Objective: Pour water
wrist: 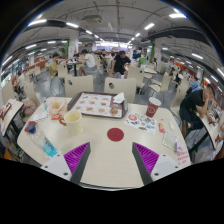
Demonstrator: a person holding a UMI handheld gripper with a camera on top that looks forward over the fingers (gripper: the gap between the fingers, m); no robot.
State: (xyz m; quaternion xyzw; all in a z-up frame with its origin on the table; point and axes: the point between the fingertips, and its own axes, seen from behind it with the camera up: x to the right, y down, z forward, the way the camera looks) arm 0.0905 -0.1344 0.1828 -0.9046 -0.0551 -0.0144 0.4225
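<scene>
Cafeteria seating surrounds your white table. Your gripper is spread wide, holding nothing; the clear plastic water bottle lies beside the left finger, past the cream mug.

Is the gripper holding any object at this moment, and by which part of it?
Nothing is held. The gripper is open, with only the bare white table between its fingers; the red coaster lies just ahead.

Patterned tray, red coaster, white chairs
</scene>
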